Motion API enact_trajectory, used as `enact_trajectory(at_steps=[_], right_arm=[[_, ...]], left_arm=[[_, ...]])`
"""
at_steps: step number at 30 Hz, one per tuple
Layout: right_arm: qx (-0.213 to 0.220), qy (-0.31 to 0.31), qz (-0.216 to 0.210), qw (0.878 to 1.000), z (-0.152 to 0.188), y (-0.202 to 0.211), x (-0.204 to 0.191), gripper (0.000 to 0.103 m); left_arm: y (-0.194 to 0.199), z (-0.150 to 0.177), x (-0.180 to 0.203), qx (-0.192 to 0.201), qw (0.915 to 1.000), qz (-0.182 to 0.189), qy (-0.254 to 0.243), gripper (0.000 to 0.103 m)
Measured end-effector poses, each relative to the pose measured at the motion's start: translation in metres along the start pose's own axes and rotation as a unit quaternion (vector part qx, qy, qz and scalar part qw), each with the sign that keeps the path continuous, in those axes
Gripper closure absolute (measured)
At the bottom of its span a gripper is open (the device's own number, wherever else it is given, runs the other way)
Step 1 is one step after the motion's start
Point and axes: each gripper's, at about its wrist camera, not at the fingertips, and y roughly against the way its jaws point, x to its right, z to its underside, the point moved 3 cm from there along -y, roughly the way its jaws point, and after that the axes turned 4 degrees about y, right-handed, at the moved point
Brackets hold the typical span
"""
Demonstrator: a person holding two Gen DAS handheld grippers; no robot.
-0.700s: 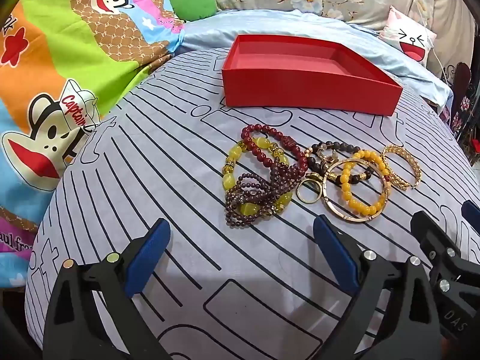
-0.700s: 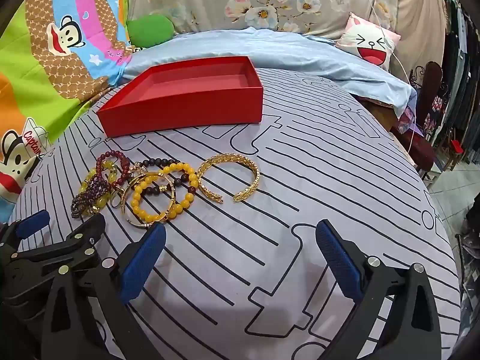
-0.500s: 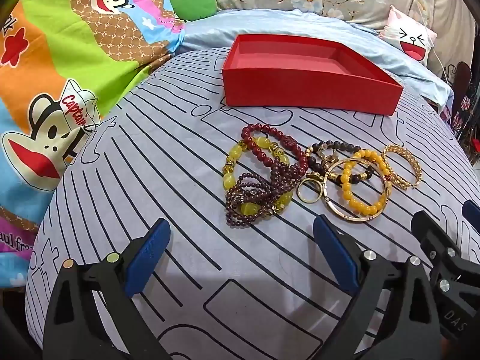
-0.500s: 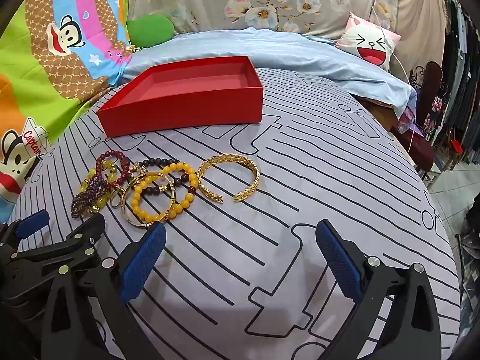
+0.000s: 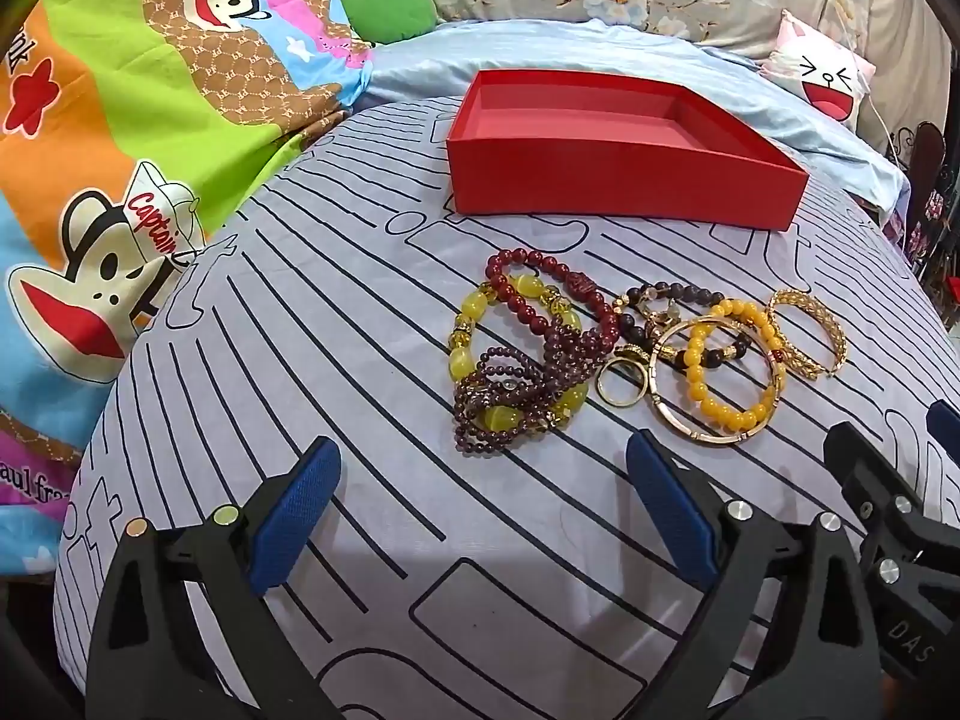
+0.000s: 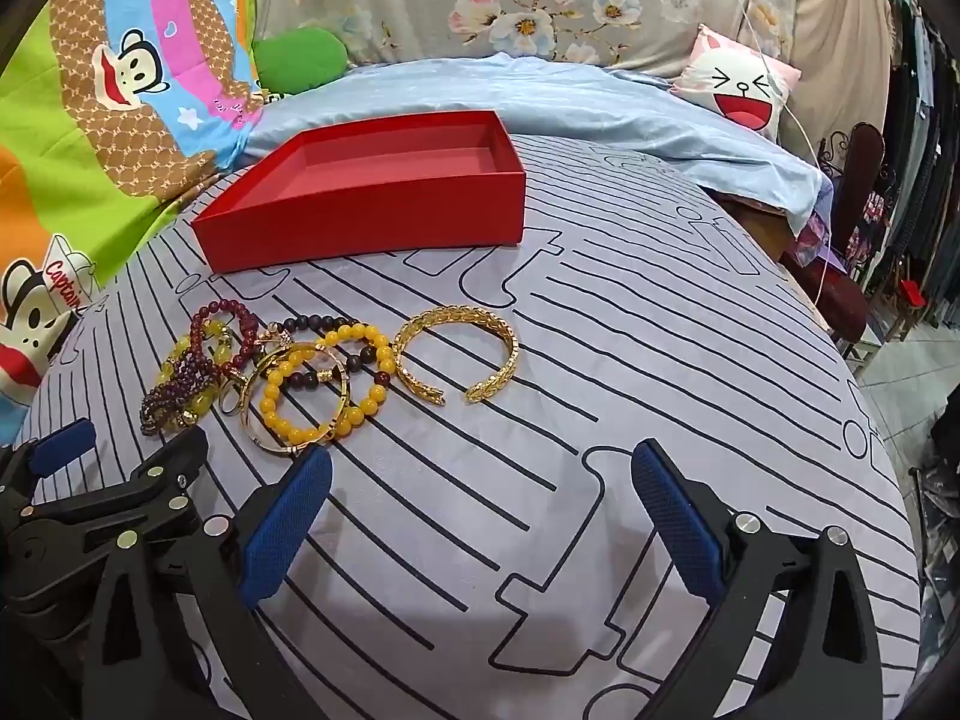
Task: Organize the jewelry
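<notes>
Grippers nearest the cameras: the left gripper [image 5: 480,510] and right gripper [image 6: 480,516] are hovering side by side over the striped bedsheet [image 6: 630,360], jaws spread wide and pinching nothing. Beyond them, beaded bracelets [image 5: 528,354], a gold ring [image 5: 621,384], a gold bangle [image 5: 717,378] and a gold cuff [image 6: 459,354] are lying clustered on the sheet. Farther back, an open red box [image 5: 618,180] is sitting empty.
</notes>
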Motion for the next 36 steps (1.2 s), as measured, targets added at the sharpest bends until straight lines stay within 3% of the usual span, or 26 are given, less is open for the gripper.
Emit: enact_trajectory(at_steps=[36], right_arm=[[-0.008, -0.004, 0.000, 1.000, 0.0038, -0.0088, -0.0008, 0.006]], left_arm=[[0.0021, -0.0003, 0.0006, -0.004, 1.0000, -0.003, -0.002, 0.012]])
